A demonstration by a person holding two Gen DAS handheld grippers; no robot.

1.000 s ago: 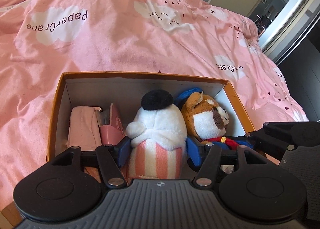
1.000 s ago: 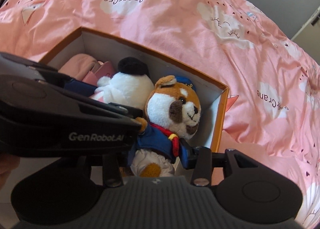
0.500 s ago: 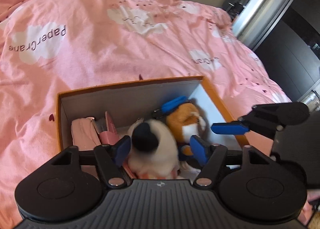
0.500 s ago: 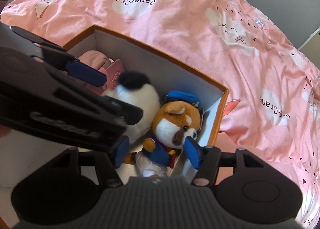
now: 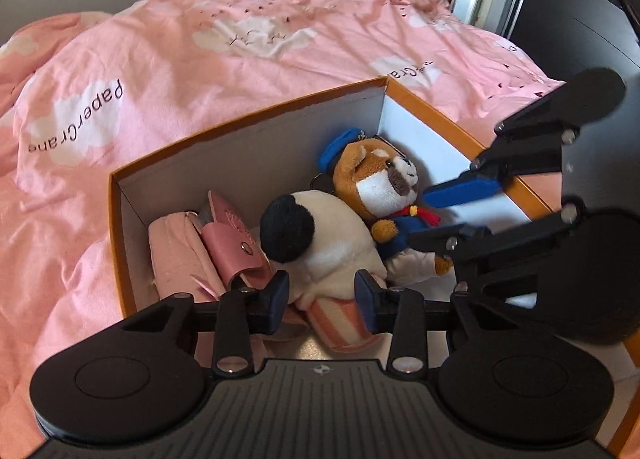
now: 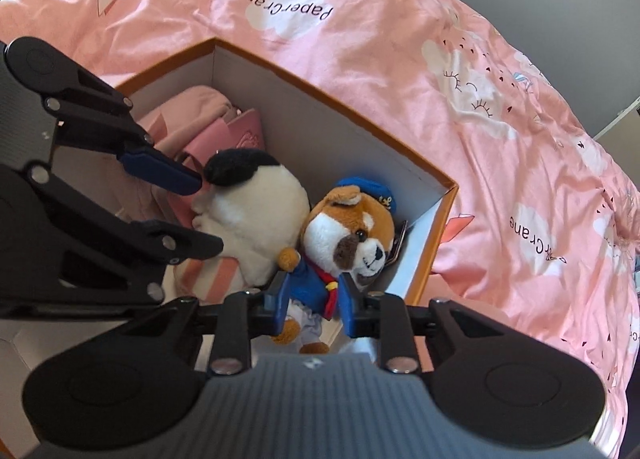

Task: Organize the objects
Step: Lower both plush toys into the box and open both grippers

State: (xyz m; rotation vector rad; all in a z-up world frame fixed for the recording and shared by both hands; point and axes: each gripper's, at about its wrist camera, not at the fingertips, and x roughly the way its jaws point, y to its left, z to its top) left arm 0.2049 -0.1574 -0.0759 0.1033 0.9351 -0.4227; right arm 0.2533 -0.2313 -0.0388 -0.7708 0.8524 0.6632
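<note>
Presently, orange box (image 5: 248, 115) on pink duvet (image 5: 200, 51), holding four items. White plush with black cap (image 5: 324, 239): box centre, lying tilted. Dog plush in blue uniform (image 6: 340, 243): at its 3 o'clock, touching it, against the box's end wall. Pink pouch (image 5: 176, 251) and pink leather case (image 5: 236, 243): at 9 o'clock end. Left gripper (image 5: 320, 297): jaws parted, above the white plush's striped base, gripping nothing. Right gripper (image 6: 314, 299): jaws parted either side of the dog's torso; contact unclear.
</note>
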